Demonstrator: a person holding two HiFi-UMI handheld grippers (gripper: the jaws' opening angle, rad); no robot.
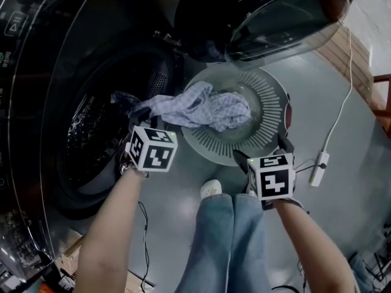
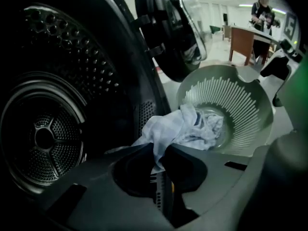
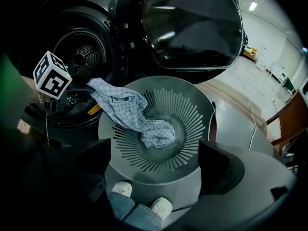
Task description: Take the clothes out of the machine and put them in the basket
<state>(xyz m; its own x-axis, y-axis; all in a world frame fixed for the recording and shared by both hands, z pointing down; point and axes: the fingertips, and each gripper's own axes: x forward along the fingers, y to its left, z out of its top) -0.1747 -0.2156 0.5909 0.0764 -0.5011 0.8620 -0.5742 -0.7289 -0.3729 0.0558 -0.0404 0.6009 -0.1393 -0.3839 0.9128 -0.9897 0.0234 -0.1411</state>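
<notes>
Pale checked cloth (image 1: 201,108) stretches from the left gripper's (image 2: 160,162) pinching jaws at the machine's (image 1: 73,133) mouth rightward into the basket (image 1: 269,102); the right gripper (image 3: 156,166), jaws wide and empty, hovers nearer the basket.

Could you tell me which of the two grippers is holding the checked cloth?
The left gripper: its fingers are shut on the cloth, whereas the right gripper is open and holds nothing.
</notes>
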